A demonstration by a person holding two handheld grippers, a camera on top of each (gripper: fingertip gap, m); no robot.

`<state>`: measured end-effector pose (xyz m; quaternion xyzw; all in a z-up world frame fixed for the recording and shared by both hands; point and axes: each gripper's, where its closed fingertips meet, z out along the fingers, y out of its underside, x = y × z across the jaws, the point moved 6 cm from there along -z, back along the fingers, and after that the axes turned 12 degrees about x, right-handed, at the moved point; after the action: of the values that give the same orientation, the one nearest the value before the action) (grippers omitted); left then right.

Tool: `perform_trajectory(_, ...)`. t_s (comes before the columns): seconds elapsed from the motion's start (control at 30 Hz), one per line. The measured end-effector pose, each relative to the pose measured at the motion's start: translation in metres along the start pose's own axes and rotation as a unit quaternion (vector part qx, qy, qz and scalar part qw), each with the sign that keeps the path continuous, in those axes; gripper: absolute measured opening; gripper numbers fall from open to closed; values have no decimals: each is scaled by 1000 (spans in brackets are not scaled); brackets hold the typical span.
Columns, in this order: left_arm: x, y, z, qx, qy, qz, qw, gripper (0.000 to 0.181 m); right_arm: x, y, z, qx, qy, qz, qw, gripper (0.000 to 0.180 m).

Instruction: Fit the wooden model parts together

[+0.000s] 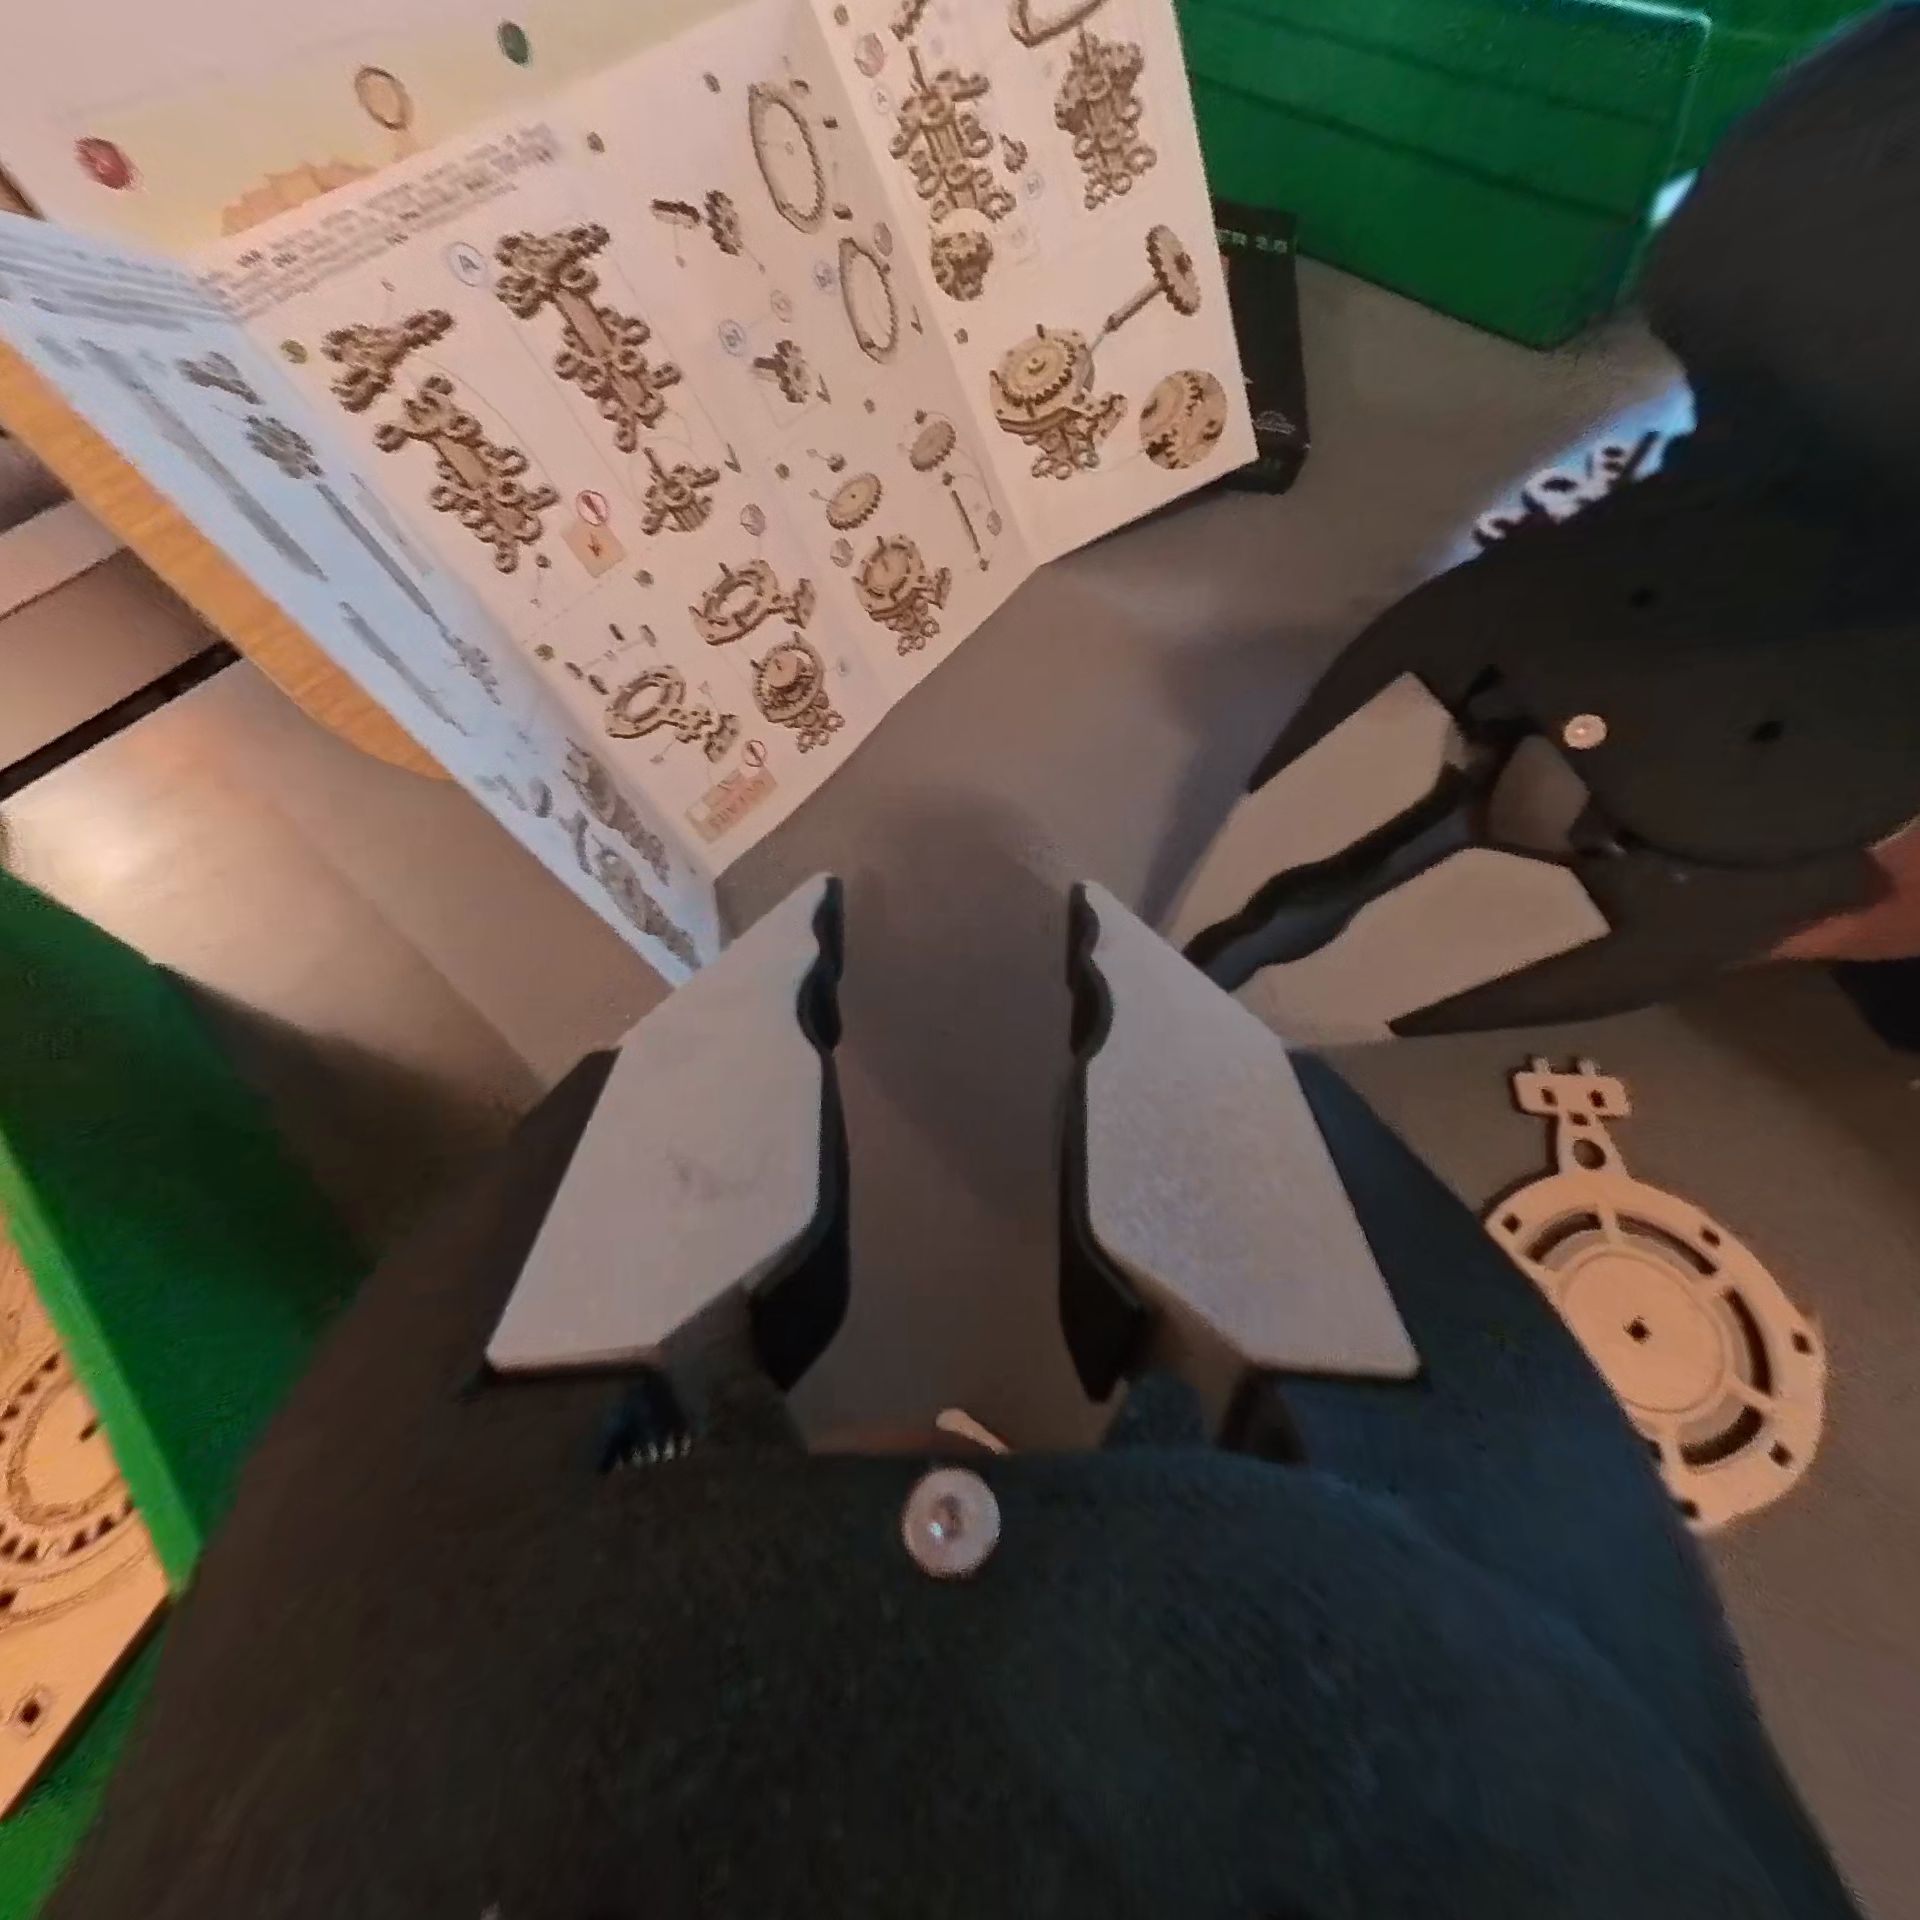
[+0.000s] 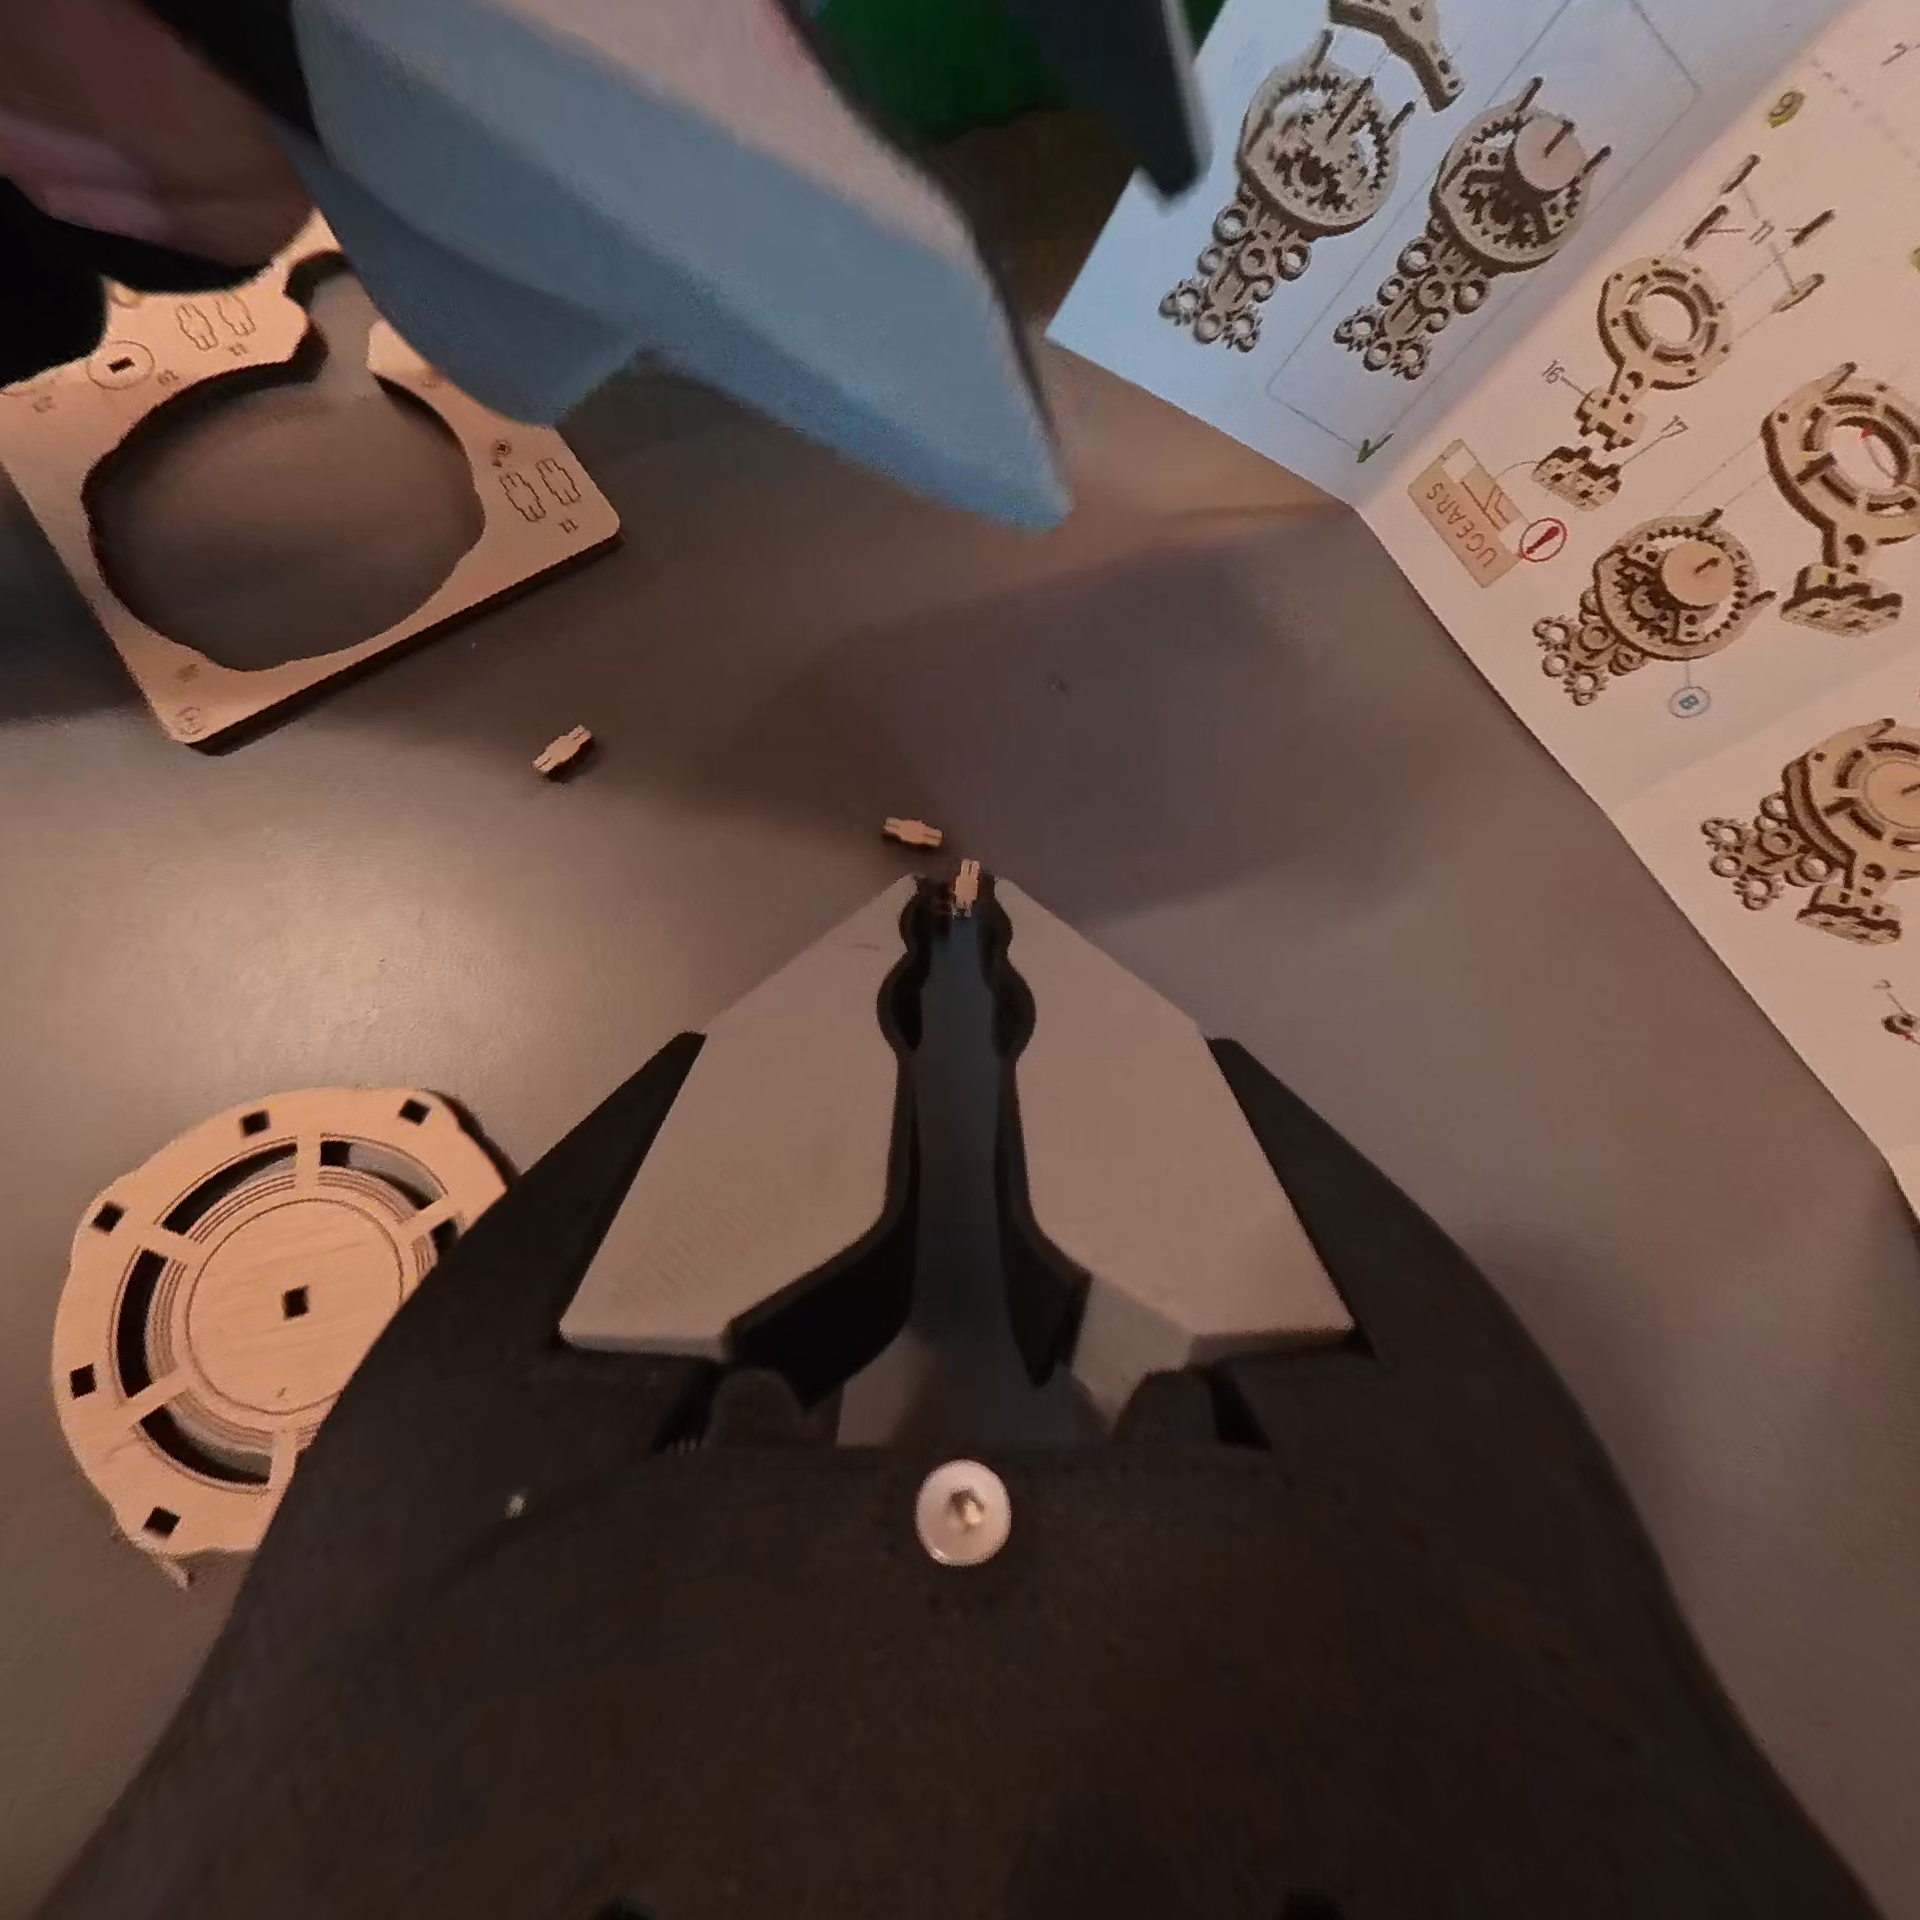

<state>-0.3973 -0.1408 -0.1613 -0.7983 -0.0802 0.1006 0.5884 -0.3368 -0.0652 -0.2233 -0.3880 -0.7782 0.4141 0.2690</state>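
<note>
Right gripper (image 2: 954,891) fingers pinch tiny wooden peg (image 2: 965,886), long axis pointing forward.

The left gripper (image 1: 951,935) hovers over a grey surface (image 1: 312,935), its jaws parted with nothing between them. A folded instruction sheet (image 1: 644,416) printed with assembly diagrams stands ahead of it. To the right, the right gripper (image 1: 1247,883) points inward, near a round wooden model part (image 1: 1662,1320) lying flat. Green boxes (image 1: 1455,135) sit beyond.

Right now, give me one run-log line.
right tool: shut on small wooden pin | left tool: open, empty | round wooden disc: on table | two loose pins: on table
</note>
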Motion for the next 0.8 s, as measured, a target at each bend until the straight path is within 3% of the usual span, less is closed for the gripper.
perform_trajectory(0.27,31,20,1,-77,105,112,985,28,-10,-13,-40,91,-26,7,995,4)
perform_trajectory(0.63,27,23,5,-79,126,1,989,24,-12,7,-38,51,-15,-26,998,4)
perform_trajectory(0.8,26,24,8,-80,115,30,990,25,-13,3,-43,66,-19,-18,997,4)
